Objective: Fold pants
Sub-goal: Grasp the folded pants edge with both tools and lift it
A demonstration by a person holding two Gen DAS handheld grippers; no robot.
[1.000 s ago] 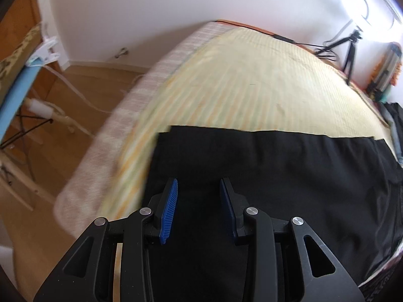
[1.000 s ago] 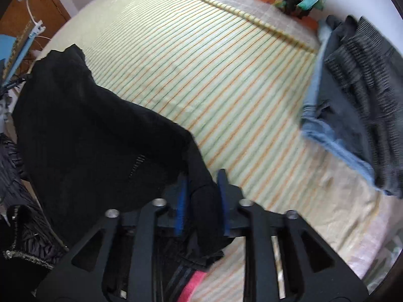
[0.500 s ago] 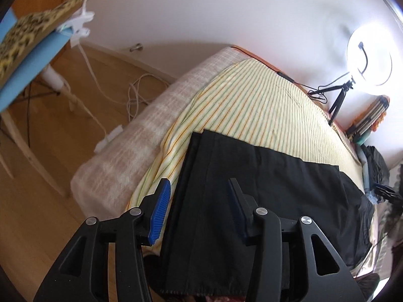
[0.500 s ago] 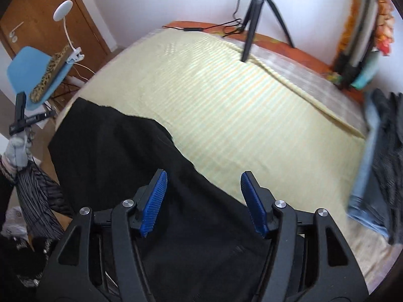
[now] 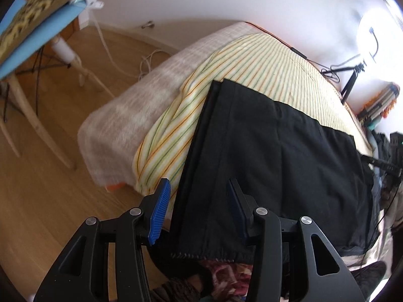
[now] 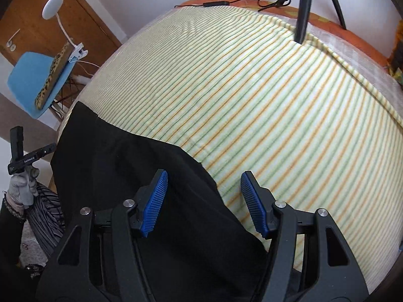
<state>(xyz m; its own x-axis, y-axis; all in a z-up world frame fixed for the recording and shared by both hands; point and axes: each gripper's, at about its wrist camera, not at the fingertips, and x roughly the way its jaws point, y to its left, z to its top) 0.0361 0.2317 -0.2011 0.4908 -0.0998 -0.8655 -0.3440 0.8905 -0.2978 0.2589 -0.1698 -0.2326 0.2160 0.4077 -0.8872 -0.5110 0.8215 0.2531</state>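
Black pants [image 5: 272, 151] lie flat on the striped sheet [image 6: 252, 95], along the bed's near edge. In the left wrist view the long axis runs from lower centre to mid right; a hemmed end overhangs at the bottom, probably a leg opening, hard to confirm. Left gripper [image 5: 199, 211] fingers spread, holding nothing, above the pants. Right gripper [image 6: 204, 201] likewise released, over the pants' edge. Room: blue chair [image 6: 32, 80] upper left, tripod [image 6: 302, 7] top right, wood floor [image 5: 50, 188], ring light [image 5: 377, 32] upper right.

bed [image 6: 372, 29] | striped sheet [image 6: 264, 95] | black pants [image 5: 277, 156] lying flat on sheet
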